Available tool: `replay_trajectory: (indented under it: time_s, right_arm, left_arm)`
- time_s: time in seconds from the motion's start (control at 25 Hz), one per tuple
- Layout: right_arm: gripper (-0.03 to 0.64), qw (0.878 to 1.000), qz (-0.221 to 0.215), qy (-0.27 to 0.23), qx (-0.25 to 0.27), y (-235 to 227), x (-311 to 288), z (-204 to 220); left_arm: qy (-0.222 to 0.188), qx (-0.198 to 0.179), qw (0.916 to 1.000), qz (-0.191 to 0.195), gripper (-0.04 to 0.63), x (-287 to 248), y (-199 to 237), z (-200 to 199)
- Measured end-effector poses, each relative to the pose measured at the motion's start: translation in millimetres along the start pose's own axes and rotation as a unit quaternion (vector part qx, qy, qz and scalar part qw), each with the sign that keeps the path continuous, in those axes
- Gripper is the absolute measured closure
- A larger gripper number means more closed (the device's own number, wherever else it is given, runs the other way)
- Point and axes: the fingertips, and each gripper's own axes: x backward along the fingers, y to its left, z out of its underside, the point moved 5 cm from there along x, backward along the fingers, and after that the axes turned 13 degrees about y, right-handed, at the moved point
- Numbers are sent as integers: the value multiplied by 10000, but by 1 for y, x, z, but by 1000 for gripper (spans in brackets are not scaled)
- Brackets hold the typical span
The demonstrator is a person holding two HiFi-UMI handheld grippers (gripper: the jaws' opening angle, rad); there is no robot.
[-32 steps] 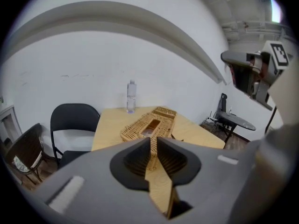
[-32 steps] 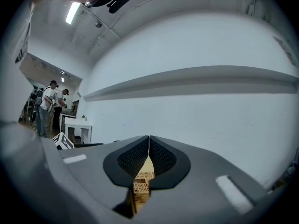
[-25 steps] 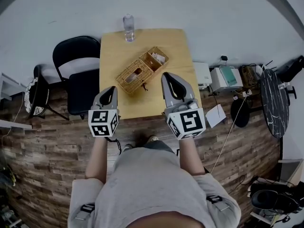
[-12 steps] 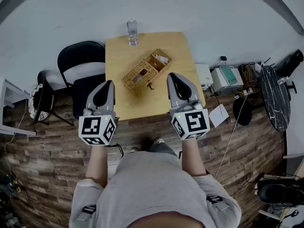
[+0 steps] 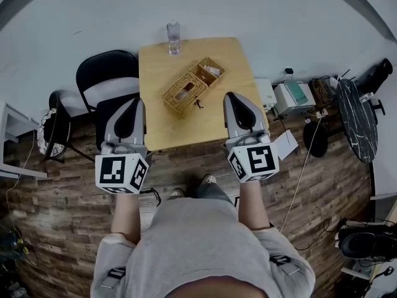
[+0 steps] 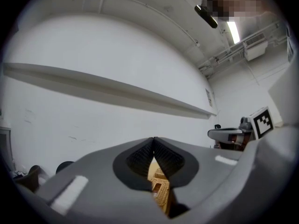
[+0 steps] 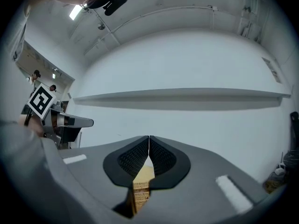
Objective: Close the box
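Two tongs, both closed and empty: in its own view the left tongs bring their ribbed dark pads together at the tips, and the right tongs do the same. A sliver of the wicker box shows through the gap below the right tips. In the head view the left tongs and right tongs hang side by side, well apart, pointing toward the table. The right tongs sit over its near right corner, the left over its left edge and the black chair. The box lies askew on the table, ahead of and between the two tongs. It touches neither and is somewhat nearer the right. Its far end stands open with something pale inside; any print there is too small to read. A clear bottle stands beyond the box at the table's far edge. Each tongs carries a cube with black-and-white square markers, patterns rather than words. Right of the right tongs, pale devices rest on the plank floor.
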Motion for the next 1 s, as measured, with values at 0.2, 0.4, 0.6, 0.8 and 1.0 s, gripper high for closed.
replay_trajectory:
  time_s: [0.2, 0.4, 0.6, 0.8, 1.0]
  right_arm:
    - [611, 9999, 144, -31, 13, 8, 16, -3]
    - [611, 9995, 316, -71, 49, 14, 30, -7]
    - [611, 9989, 452, -118, 96, 19, 43, -9]
    - [611, 9984, 533, -132, 155, 24, 52, -12]
    - [611, 9980, 597, -143, 142, 26, 56, -12]
  left_arm:
    - [-187, -6, 9998, -41, 536, 19, 3, -7]
    - [-338, 0, 9994, -26, 535, 33, 3, -15]
    - [-470, -34, 9989, 10, 535, 44, 1, -19]
    - [-537, -71, 9985, 61, 535, 49, 0, -21]
    - [-545, -70, 9985, 84, 535, 51, 0, -20]
